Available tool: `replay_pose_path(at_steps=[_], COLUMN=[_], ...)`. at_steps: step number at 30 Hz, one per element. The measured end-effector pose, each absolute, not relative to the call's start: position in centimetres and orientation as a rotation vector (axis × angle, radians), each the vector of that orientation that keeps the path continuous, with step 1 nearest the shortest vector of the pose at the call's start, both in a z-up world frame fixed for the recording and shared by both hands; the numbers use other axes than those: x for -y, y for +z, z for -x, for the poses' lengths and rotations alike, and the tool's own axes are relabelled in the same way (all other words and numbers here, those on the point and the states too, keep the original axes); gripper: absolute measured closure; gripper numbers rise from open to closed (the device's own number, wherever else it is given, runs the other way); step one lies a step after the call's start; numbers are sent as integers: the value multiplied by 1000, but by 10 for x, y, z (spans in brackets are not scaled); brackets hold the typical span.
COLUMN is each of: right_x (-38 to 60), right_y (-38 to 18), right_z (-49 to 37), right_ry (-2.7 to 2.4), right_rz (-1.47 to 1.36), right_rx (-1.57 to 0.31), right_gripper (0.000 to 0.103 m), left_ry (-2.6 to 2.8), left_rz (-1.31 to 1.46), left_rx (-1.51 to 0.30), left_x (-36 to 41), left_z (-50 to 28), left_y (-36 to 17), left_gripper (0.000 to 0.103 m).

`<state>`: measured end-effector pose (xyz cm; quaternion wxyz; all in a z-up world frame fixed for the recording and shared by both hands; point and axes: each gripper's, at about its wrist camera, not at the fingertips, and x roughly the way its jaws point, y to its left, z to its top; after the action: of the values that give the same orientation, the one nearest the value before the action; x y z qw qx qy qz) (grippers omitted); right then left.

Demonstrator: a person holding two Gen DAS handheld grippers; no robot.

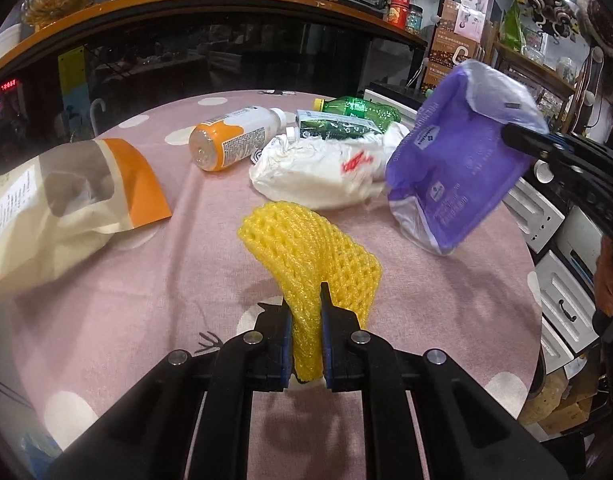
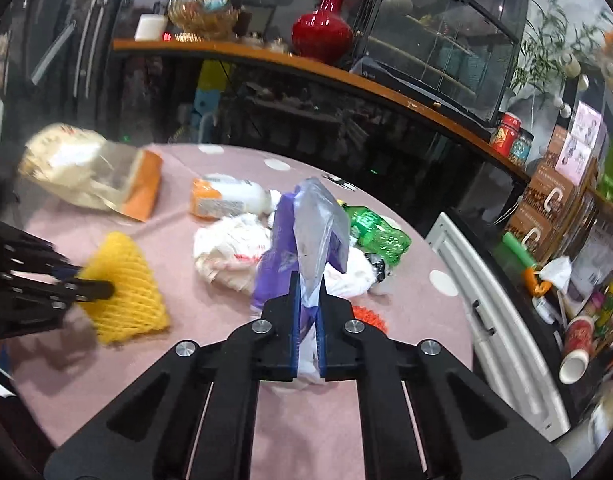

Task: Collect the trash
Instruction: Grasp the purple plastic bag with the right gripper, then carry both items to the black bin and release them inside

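Note:
My left gripper [image 1: 306, 300] is shut on a yellow foam net [image 1: 310, 248] and holds it above the pink dotted tablecloth [image 1: 146, 300]; the net also shows in the right wrist view [image 2: 126, 292]. My right gripper [image 2: 308, 280] is shut on a purple plastic bag [image 2: 302, 232], lifted off the table; the bag hangs at the right of the left wrist view [image 1: 454, 160]. On the table lie a white crumpled bag [image 1: 318, 172], an orange-white bottle [image 1: 230, 136], a green bottle [image 1: 358, 110] and a green carton [image 1: 334, 126].
A beige and orange paper bag [image 1: 66, 200] lies at the table's left. A small orange net piece [image 2: 368, 314] lies by the right gripper. A white cabinet [image 1: 562, 292] stands right of the table, a dark counter [image 1: 226, 40] behind it.

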<state>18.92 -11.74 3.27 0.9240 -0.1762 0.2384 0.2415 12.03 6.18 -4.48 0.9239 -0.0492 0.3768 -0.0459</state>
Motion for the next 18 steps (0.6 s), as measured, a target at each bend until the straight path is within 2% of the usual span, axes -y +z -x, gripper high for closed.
replay_pose_path(at_steps=[11,18], right_x=[177,225], right_y=[71,73], right_z=[-140,-117], right_ry=[511,382], right_rz=[96,61], right_rx=[-502,-498], right_gripper=[96,97], left_ry=[-148,-241], left_rz=[97,62], left_rx=[-704,-672], left_x=[-51,-19], left_z=[-97,-84], left_y=[-21,-14], left_gripper=[91,91])
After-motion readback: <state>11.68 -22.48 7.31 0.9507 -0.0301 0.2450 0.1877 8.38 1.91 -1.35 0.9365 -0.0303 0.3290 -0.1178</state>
